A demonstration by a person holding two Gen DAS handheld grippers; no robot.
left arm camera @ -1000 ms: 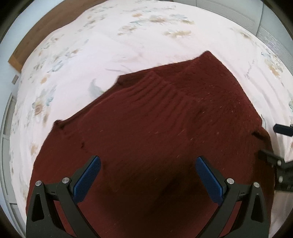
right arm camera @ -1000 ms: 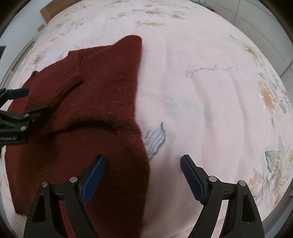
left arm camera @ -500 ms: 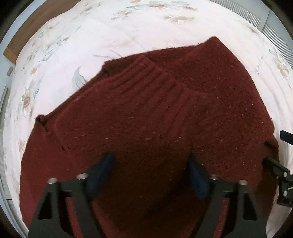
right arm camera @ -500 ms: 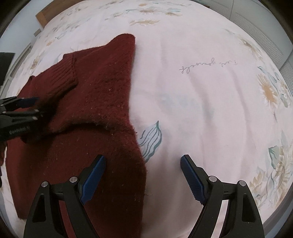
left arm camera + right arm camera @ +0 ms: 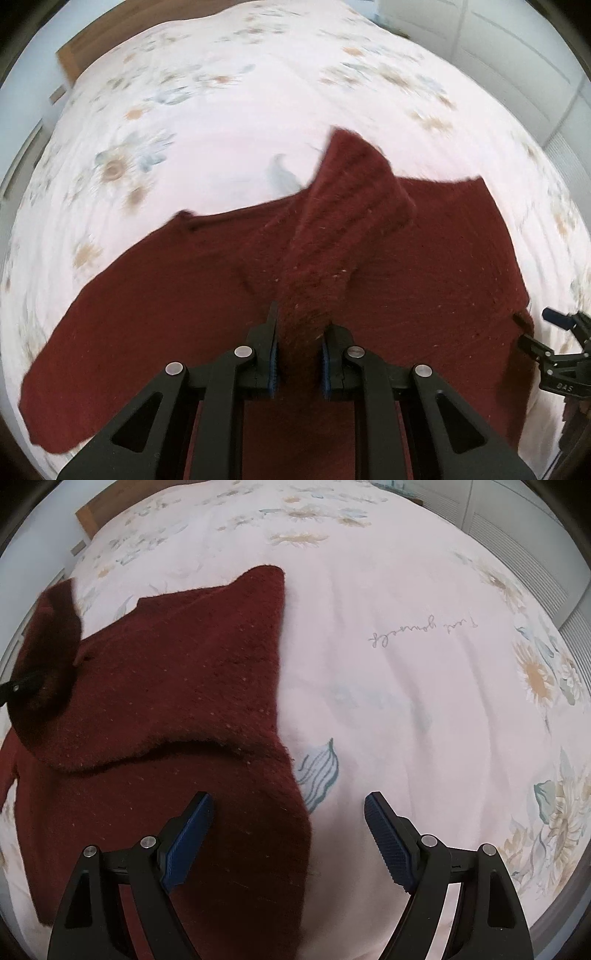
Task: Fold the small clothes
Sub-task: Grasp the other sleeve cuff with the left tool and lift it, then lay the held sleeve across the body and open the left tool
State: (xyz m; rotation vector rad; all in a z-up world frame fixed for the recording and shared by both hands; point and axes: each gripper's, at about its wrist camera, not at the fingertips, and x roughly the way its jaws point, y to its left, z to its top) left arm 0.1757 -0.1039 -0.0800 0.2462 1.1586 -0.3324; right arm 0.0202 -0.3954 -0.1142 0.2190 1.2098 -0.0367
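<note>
— Maroon knit, that's what I have on the bed: a small sweater point(image 5: 424, 258) spread over the flowered bedsheet point(image 5: 221, 129).

— And your left tool?

— My left gripper point(image 5: 298, 354) has its jaws closing on the ribbed sleeve point(image 5: 343, 221); the blue pads are nearly together with a thick bunch of the wool pinched between them. The sleeve rises off the body of the garment and its cuff end flops forward, away from me.

— The other one?

— My right gripper point(image 5: 288, 834) points down with its jaws standing wide and nothing clamped. Its left finger point(image 5: 188, 834) sits over the sweater's lower right part, the right finger point(image 5: 388, 838) over bare sheet, so the garment's edge runs between them.

— Anything folded already?

— One flap of the sweater lies doubled over the body, its curved edge showing just ahead of my right tool.
</note>
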